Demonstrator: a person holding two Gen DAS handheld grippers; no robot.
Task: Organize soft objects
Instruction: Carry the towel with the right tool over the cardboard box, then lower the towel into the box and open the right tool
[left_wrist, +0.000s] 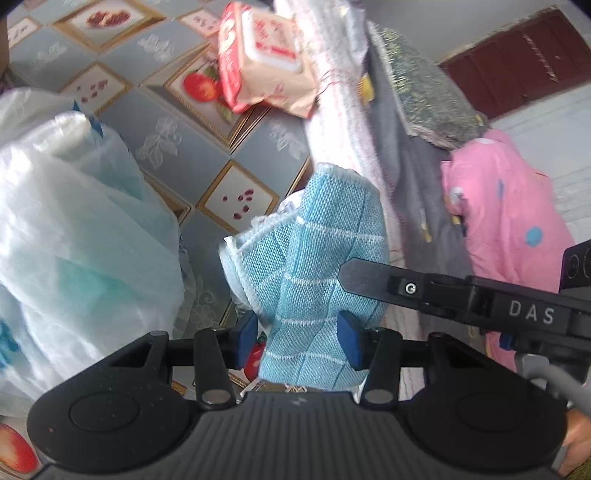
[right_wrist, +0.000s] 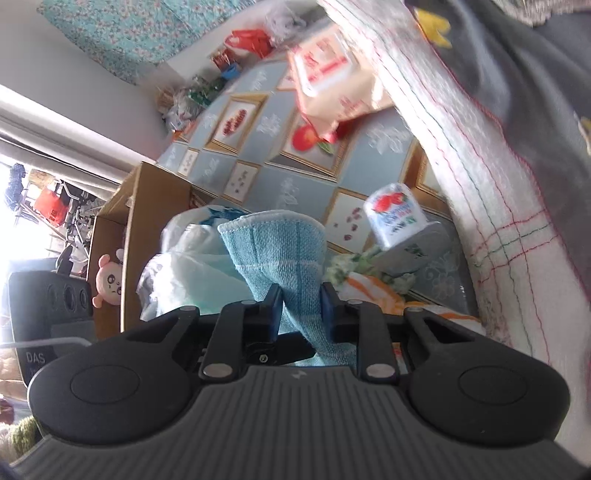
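Crowding blue cloth (left_wrist: 325, 258): plastic bag (left_wrist: 74, 236), towels (left_wrist: 340, 122).

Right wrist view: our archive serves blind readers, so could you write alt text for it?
A blue checked cloth is pinched in the right claw, held above a table with a fruit-patterned cover. Behind it sit a white plastic bag, a small roll of tissue and a blurred pack of wipes; a white towel hangs at right.

A light-blue checked cloth (left_wrist: 317, 273), bunched and raised off the bench, hangs toward 6 o'clock.
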